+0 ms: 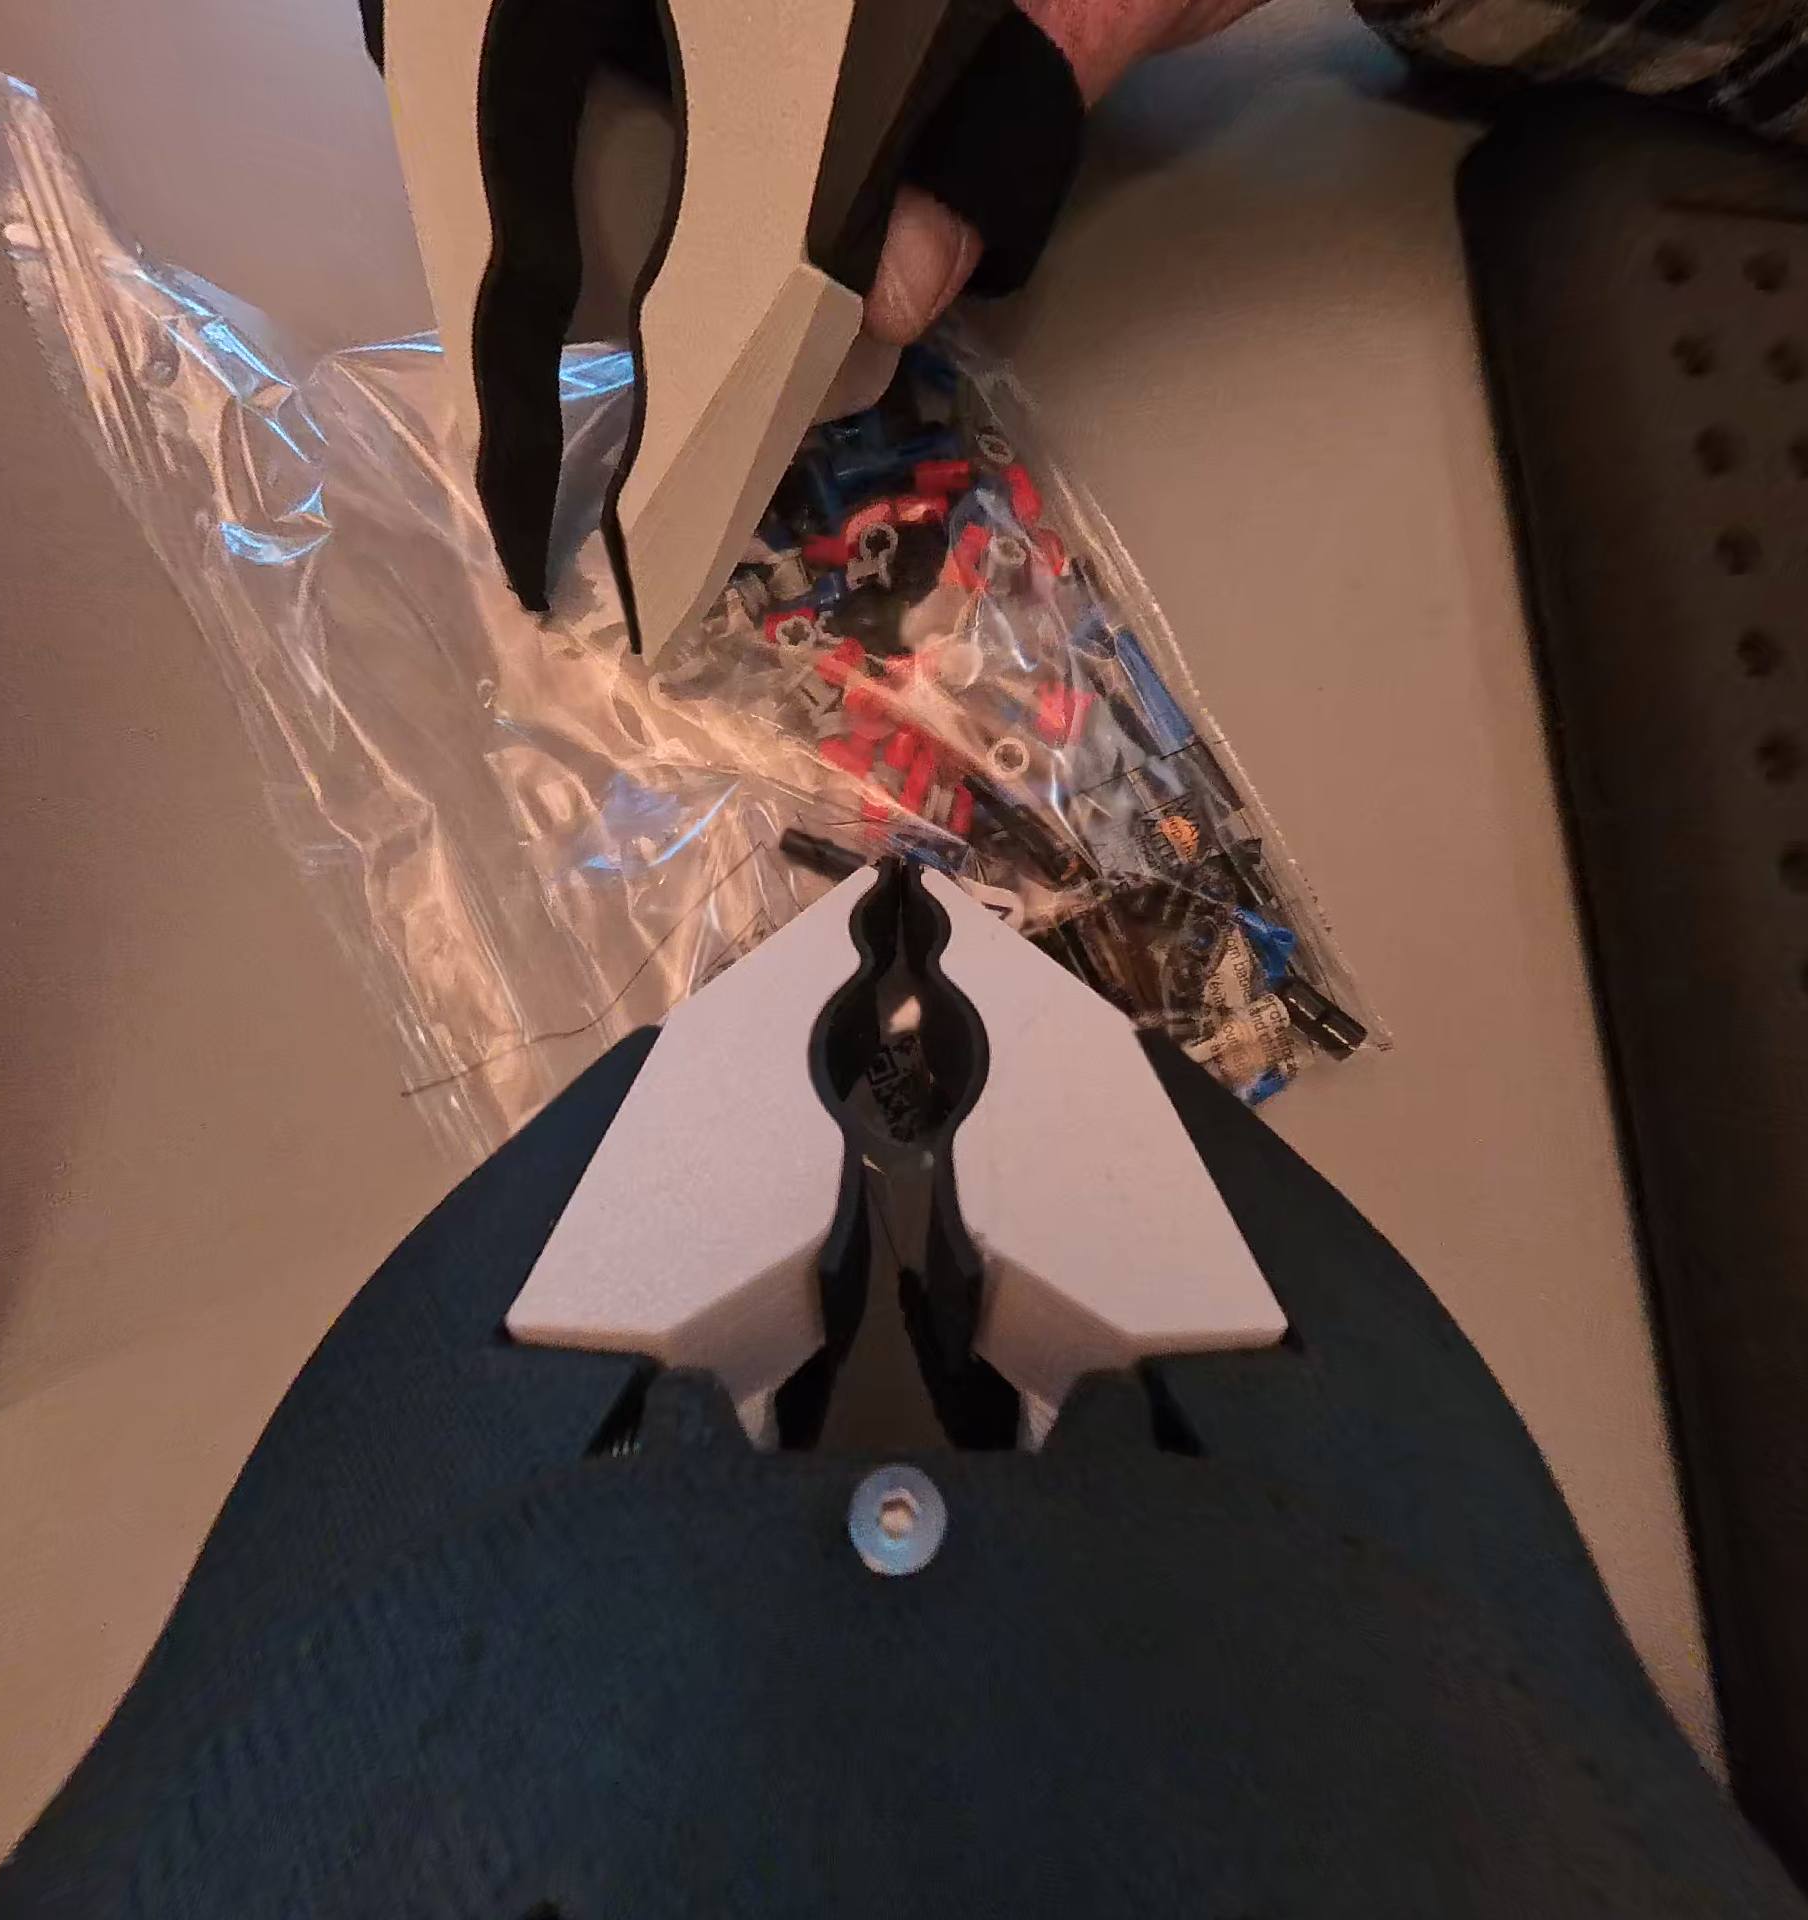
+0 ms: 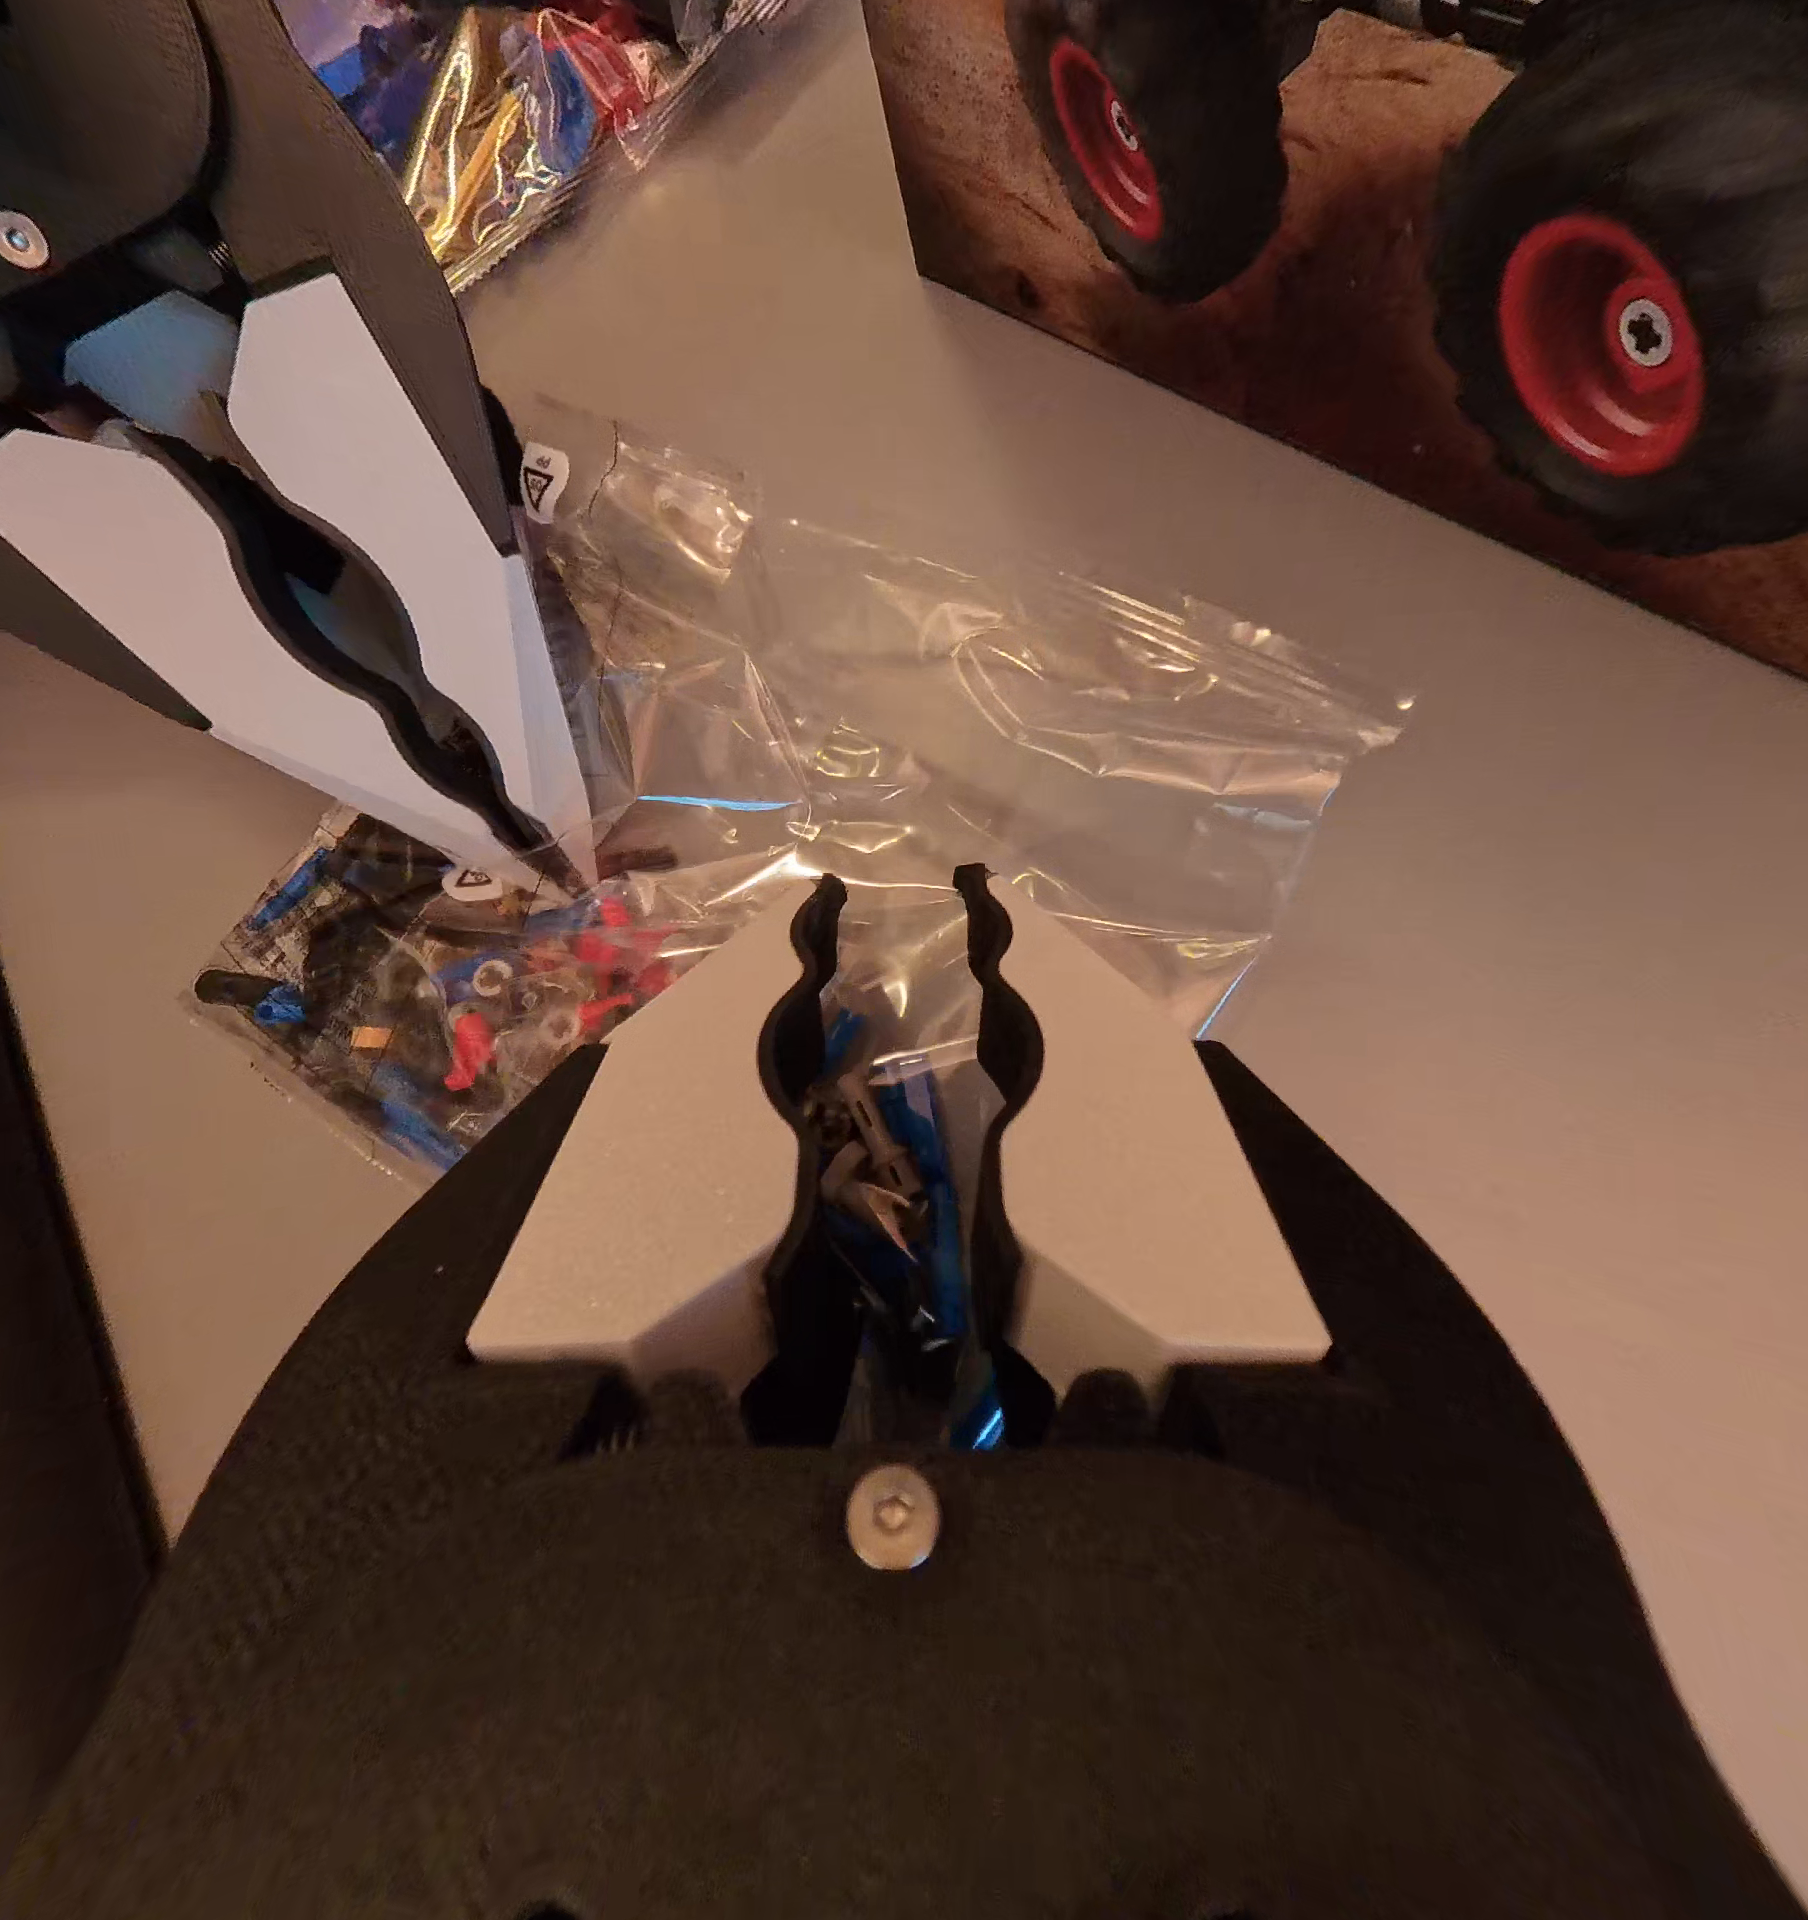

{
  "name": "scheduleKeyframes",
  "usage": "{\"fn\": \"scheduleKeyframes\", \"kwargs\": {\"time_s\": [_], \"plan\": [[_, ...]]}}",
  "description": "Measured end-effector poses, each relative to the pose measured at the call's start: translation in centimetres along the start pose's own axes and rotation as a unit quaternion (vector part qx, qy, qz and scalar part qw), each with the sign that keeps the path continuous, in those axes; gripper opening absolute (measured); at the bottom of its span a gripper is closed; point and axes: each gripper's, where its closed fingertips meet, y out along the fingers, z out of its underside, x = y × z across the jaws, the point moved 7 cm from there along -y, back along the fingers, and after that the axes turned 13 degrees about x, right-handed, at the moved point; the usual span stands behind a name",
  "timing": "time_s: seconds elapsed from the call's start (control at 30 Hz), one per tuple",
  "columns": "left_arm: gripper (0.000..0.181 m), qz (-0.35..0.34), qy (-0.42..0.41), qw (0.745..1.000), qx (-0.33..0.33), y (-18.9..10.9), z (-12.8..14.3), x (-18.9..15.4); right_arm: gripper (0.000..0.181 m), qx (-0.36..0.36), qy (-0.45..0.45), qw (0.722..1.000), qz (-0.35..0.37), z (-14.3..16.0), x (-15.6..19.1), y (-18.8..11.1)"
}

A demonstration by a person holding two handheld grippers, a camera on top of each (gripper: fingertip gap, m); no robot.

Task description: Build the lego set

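Left tongs point(image 1: 902, 878) pinch the crinkled clear plastic bag point(image 1: 941, 665) of small lego pieces; right tongs point(image 2: 905, 883) gape over its slack film on the smooth tabletop point(image 2: 1502, 1039).

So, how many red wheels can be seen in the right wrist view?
2. One red wheel at the far right edge, another at top centre, both beyond the table. More may be hidden.

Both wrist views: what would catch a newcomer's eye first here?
The clear bag of red, blue and black lego pieces lying mid-table, with the left gripper shut on its plastic. The right gripper hangs open over the bag. Big red-hubbed wheels sit at the right wrist view's upper right.
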Motion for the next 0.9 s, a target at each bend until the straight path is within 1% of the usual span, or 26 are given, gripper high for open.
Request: {"fn": "scheduleKeyframes", "kwargs": {"time_s": [0.1,0.2,0.3,0.5,0.63,0.73,0.77,0.87,0.9], "plan": [[0.000,-0.027,0.005,0.999,0.022,-0.5,0.2,0.1,0.022,0.000,-0.001,1.000,-0.001,0.0,0.0,0.0],[0.000,-0.046,0.002,0.999,0.014,-1.2,0.3,0.3,0.023,0.000,-0.003,1.000,0.001,0.0,0.0,0.0],[0.000,-0.062,0.005,0.998,0.005,-2.5,0.1,0.5,0.023,0.000,-0.002,1.000,0.000,0.0,0.0,0.0],[0.000,-0.126,0.037,0.991,0.021,-4.7,-0.5,0.9,0.023,-0.001,-0.002,1.000,0.001,0.0,0.0,0.0],[0.000,-0.158,0.050,0.985,0.036,-5.2,-0.4,1.1,0.018,0.001,-0.011,1.000,0.016,0.0,0.1,0.0],[0.000,-0.175,0.026,0.984,0.019,-5.9,0.0,1.9,0.000,0.008,-0.024,0.999,0.041,0.2,0.1,0.1],[0.000,-0.183,0.018,0.983,0.017,-5.9,0.3,2.2,0.000,0.010,-0.032,0.998,0.049,0.2,0.1,0.1],[0.000,-0.176,-0.026,0.984,-0.025,-5.6,1.4,2.5,0.000,0.013,-0.043,0.997,0.057,0.3,0.2,0.1],[0.000,-0.186,-0.031,0.982,-0.027,-5.5,1.8,2.7,0.000,0.013,-0.044,0.997,0.058,0.3,0.2,0.1]]}}
